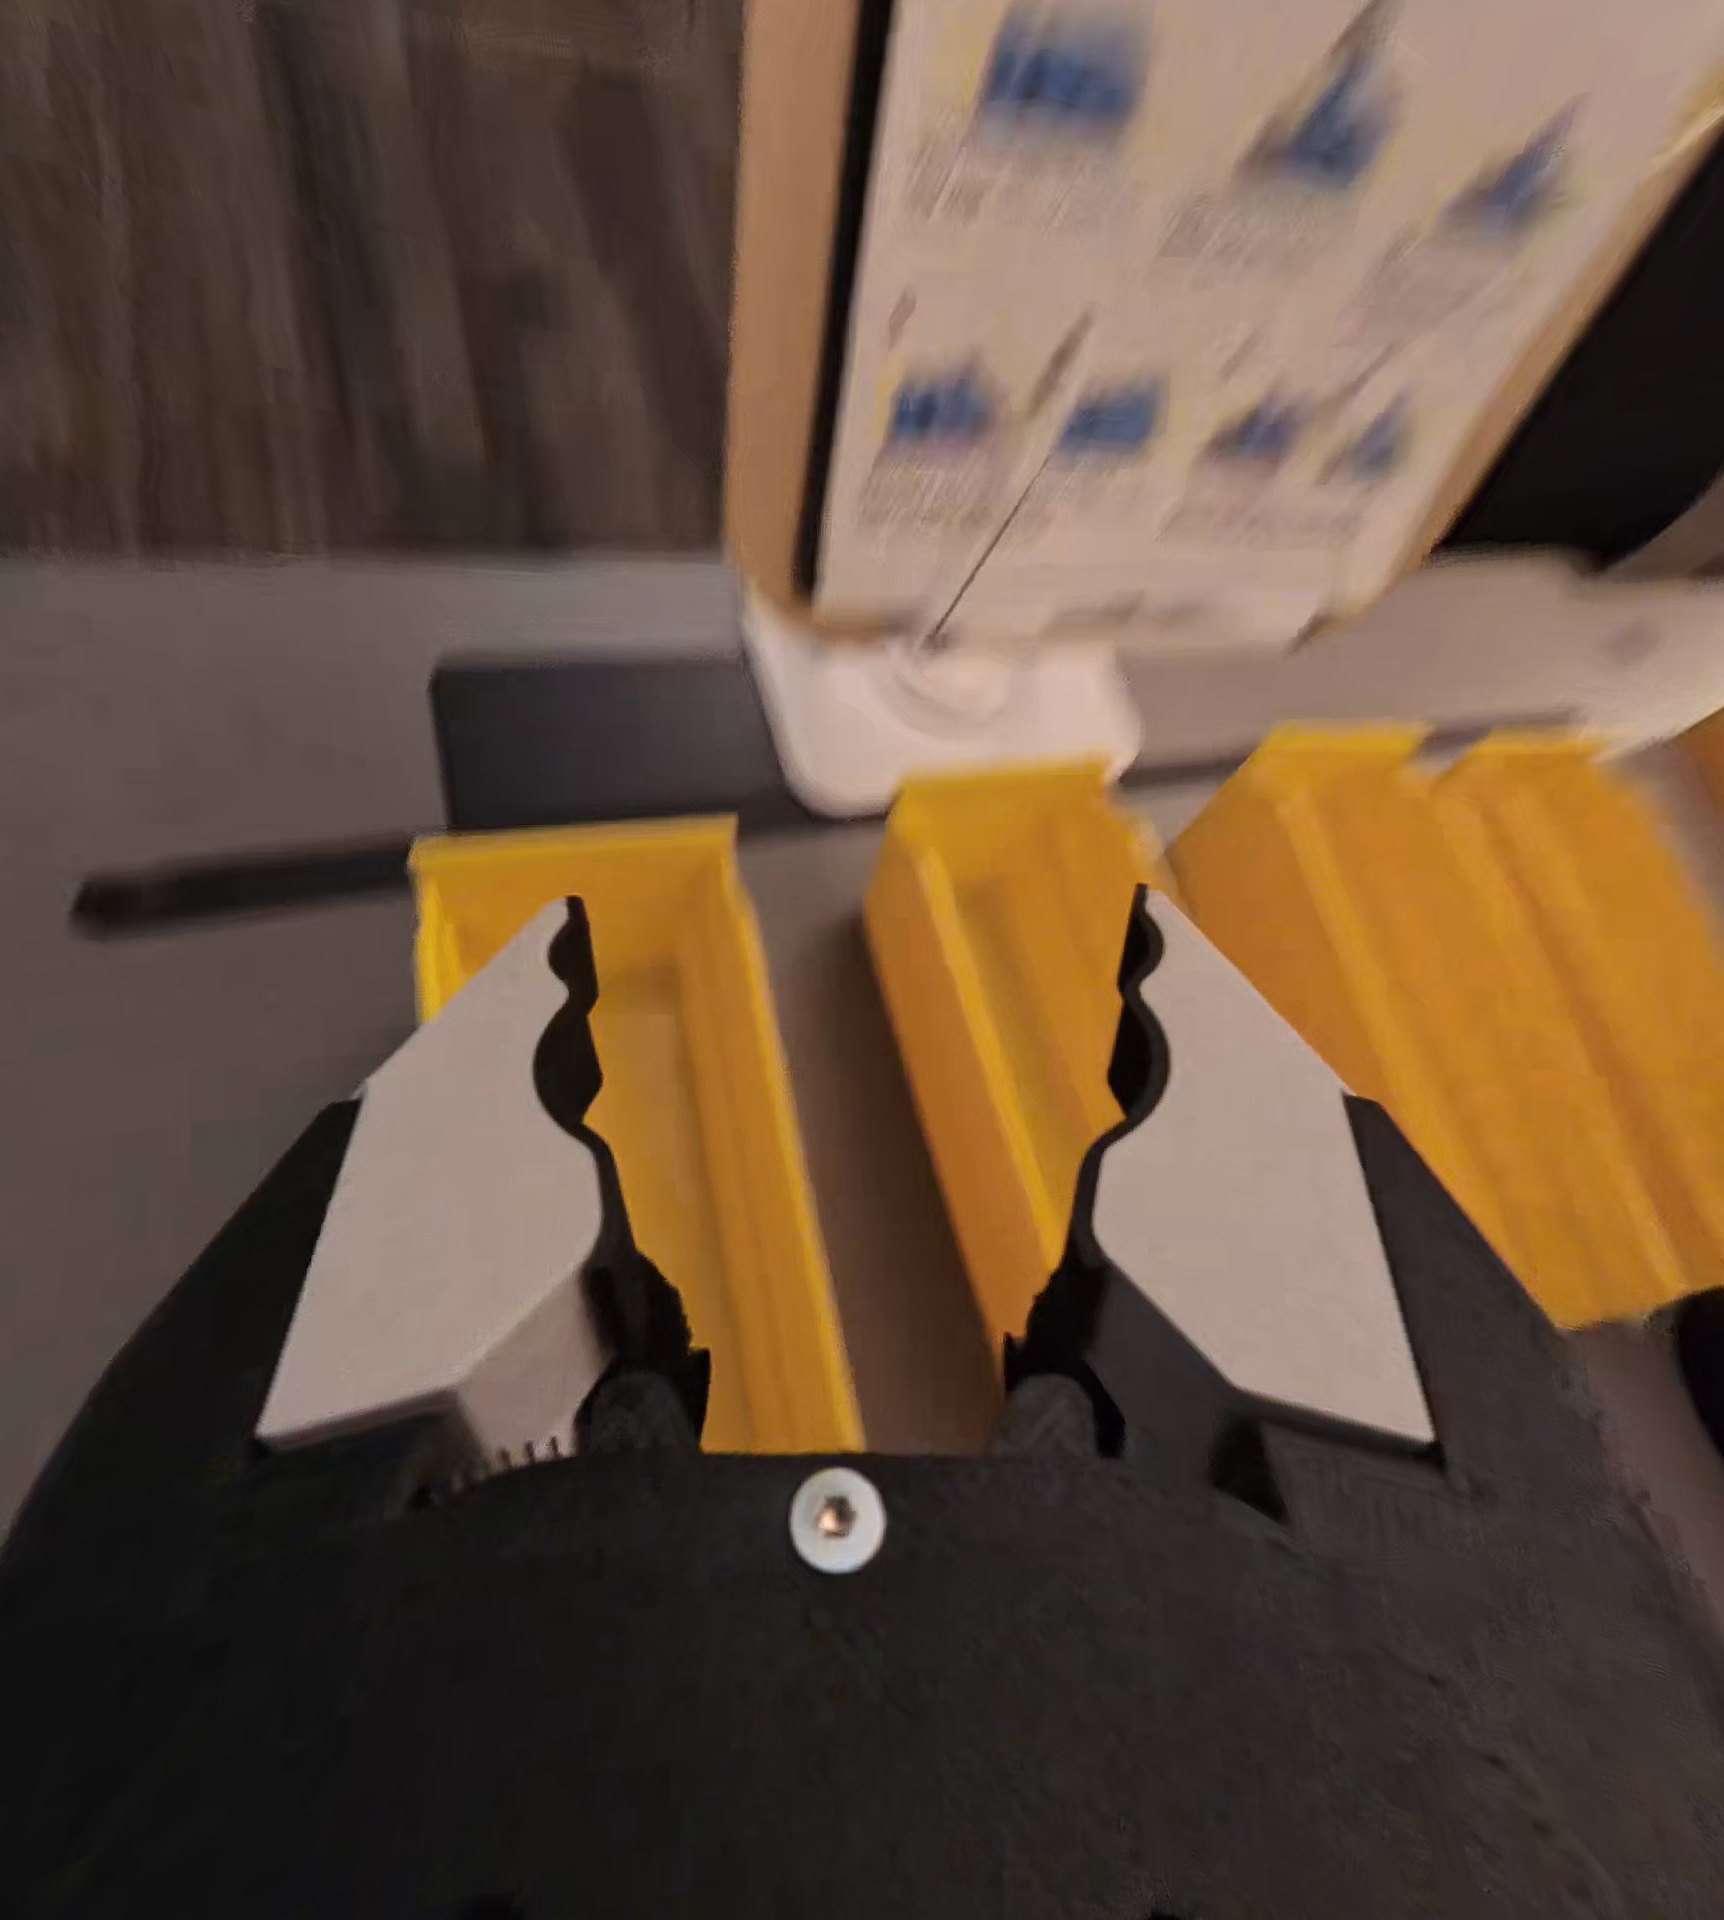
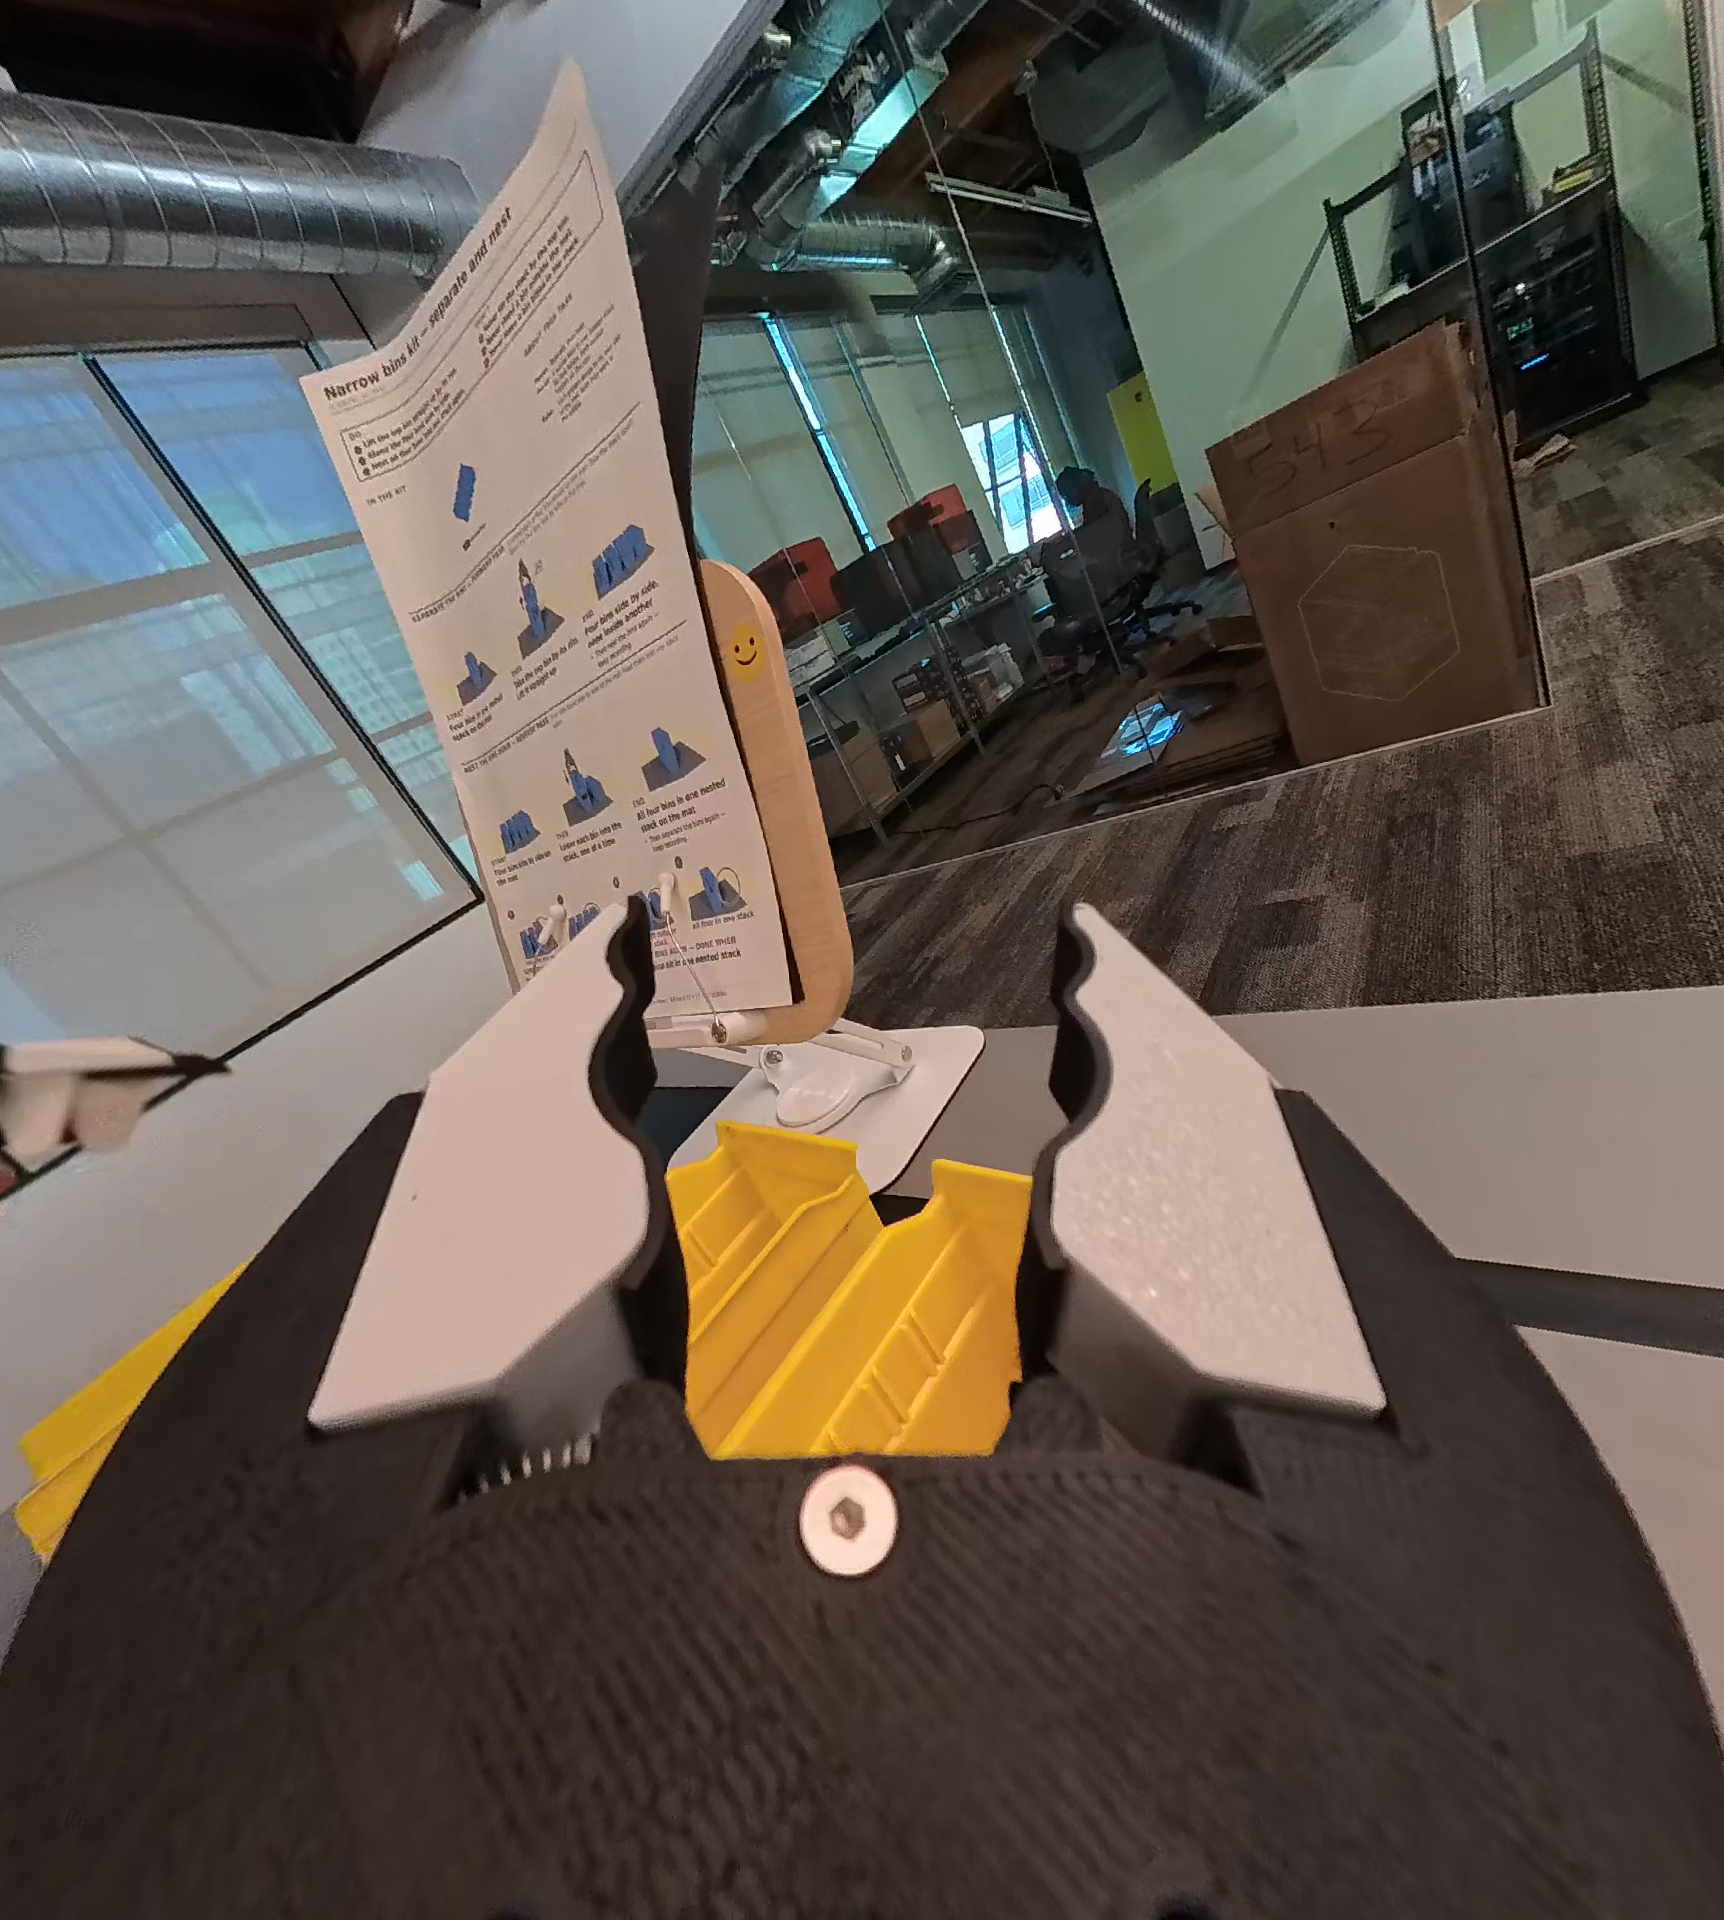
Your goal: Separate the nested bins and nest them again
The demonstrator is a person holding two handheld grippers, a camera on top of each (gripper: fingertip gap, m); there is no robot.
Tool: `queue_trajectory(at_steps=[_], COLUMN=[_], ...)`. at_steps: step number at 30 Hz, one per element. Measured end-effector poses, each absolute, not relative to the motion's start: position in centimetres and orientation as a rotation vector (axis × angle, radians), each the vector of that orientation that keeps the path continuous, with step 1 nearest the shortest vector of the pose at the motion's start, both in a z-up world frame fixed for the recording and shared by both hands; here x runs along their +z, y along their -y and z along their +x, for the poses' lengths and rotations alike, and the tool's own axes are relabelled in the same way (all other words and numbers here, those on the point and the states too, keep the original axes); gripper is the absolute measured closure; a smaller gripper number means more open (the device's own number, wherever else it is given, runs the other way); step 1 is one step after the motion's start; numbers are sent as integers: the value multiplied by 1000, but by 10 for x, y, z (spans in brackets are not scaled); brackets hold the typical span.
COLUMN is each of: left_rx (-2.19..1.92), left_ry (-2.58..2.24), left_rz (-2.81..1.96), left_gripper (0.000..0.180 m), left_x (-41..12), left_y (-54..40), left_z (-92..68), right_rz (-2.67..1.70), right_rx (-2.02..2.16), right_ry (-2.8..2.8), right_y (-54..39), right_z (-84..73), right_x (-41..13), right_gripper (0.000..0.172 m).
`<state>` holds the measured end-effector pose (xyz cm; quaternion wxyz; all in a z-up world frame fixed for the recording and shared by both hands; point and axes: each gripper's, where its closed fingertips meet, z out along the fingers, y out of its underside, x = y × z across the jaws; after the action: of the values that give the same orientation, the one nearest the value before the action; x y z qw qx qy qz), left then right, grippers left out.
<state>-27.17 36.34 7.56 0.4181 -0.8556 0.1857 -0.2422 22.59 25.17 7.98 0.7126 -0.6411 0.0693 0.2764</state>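
Left wrist view: yellow bins (image 1: 629, 1091) sit side by side on the tabletop (image 1: 162, 727), so I judge separation approx done, re-nesting left. Left gripper (image 1: 858, 914) jaws apart, nothing held. Right gripper (image 2: 853, 925) jaws apart over two bins (image 2: 837, 1320), gripping nothing.

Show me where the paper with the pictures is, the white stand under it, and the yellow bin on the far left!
paper with the pictures (image 2: 567, 644), right wrist view, middle of the sheet.
white stand (image 2: 931, 1081), right wrist view, its flat base plate.
yellow bin (image 1: 702, 1039), left wrist view, its right inner wall.
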Motion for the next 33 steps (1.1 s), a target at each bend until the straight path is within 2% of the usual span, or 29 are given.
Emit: queue_trajectory(at_steps=[1, 5, 8, 9, 10, 11, 13, 16, 19, 25, 29, 33], left_rx=[-691, -1103, -1267, -1265, -1191, -1073, -861, -706, -758, -1009, -892, -668], left_ry=[-455, -462, -338, -398, -498, -575, -668, -768, -794, -789, -804, -806], left_rz=[-2000, -1325, -1016, -1007, -1033, -1078, -1099, -1085, -1086, -1154, -1197, -1265], left_gripper=[86, 135, 125, 132, 141, 141, 133, 131, 136, 133, 135, 136], left_x=[101, 178, 198, 196, 189, 181, 173, 172, 165, 179, 183, 180], left_y=[-358, -292, -260, -253, -248, -250, -251, -246, -240, -223, -220, -229], left_z=[-262, -220, -213, -204, -190, -178, -161, -144, -139, -146, -162, -179], right_rz=[-1422, -1444, -1481, -1500, -1521, -1541, -1565, -1584, -1610, -1704, -1774, -1961], right_rx=[607, 564, 509, 489, 472, 460, 436, 389, 354, 265, 417, 171], right_ry=[-150, -120, -75, -51, -27, -6, 33, 77, 111, 156, 190, 203], right_y=[-252, -253, -256, -257, -259, -260, -261, -261, -260, -257, -246, -230], right_z=[225, 219, 209, 204, 200, 195, 186, 177, 169, 156, 117, 115], right_x=[80, 81, 77, 74, 72, 70, 68, 69, 69, 64, 61, 32], right_gripper=[95, 95, 94, 94, 94, 94, 94, 93, 92, 88, 76, 61])
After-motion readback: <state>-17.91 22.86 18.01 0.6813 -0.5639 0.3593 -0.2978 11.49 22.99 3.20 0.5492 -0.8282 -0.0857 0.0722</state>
